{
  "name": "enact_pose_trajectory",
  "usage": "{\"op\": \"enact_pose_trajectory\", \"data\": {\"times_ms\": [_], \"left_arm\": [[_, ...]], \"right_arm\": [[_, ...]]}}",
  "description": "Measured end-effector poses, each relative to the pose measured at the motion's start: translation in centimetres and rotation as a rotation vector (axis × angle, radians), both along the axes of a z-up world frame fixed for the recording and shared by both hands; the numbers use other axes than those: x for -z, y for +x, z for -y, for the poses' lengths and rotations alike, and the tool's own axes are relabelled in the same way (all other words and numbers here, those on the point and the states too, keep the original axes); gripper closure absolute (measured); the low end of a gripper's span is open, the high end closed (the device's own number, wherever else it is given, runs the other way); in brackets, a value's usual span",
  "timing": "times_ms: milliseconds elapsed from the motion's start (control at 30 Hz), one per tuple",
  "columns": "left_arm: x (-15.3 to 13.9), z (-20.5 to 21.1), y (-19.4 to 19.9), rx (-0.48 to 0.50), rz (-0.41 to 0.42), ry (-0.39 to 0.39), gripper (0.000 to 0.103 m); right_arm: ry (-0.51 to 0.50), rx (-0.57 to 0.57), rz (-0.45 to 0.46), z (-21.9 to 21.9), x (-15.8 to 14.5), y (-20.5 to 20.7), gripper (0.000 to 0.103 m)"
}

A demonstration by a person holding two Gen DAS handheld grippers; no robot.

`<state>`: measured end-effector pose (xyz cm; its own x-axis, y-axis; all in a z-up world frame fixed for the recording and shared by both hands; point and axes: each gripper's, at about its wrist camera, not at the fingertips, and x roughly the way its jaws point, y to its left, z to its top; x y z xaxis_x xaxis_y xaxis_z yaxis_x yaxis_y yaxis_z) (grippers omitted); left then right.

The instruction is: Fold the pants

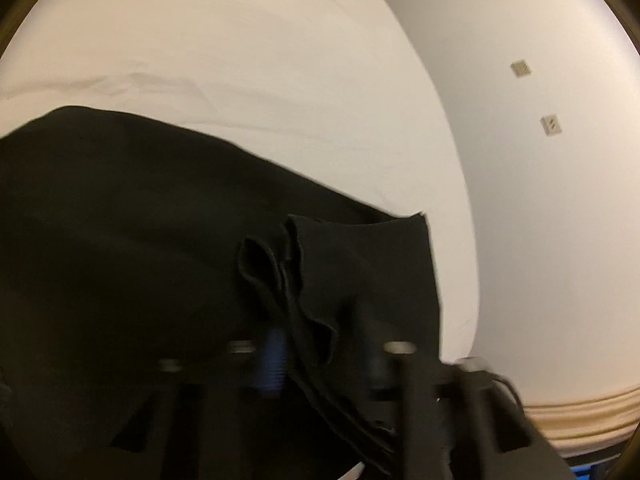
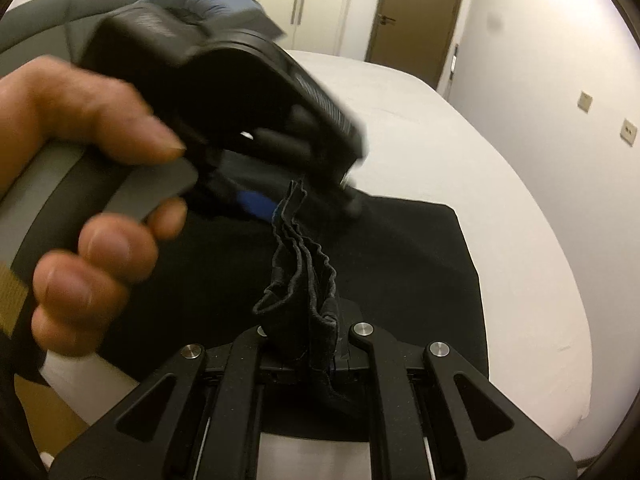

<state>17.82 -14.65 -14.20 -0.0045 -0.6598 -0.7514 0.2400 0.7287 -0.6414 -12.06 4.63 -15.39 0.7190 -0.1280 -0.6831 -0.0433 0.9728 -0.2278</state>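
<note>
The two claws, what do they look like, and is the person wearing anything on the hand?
The right claw is matte black, with angular linkage arms, triangular cut-outs and round silver pivot bolts. The left claw has a rounded black body with a ribbed patch, a grey and black handle with a tan strap, and a blue ribbed pad on one finger. The hand on it is bare; no sleeve shows.

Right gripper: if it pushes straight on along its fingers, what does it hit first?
Likely the left gripper, close ahead on the same bunched waistband of the black pants; depth is unclear.
</note>
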Motion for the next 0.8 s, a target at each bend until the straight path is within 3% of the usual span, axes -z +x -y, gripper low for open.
{"op": "enact_pose_trajectory", "data": {"times_ms": [133,367,633,800], "left_arm": [[-1.1,-1.7,0.2,0.048,0.042,0.024,0.091],[-2.6,-5.5,0.7,0.148,0.142,0.147,0.091],[-1.9,-9.2,1.1,0.13,0.143,0.216,0.091],[-1.9,-10.6,1.4,0.097,0.132,0.209,0.091]], "right_arm": [[-0.037,-0.054,0.009,-2.4,-0.5,-0.3,0.096],[-0.053,-0.165,-0.009,-7.6,-0.8,-0.6,0.096],[-0.055,-0.259,-0.066,-11.8,0.2,-0.6,0.096],[-0.062,-0.29,-0.084,-13.3,0.2,-1.3,0.096]]}}
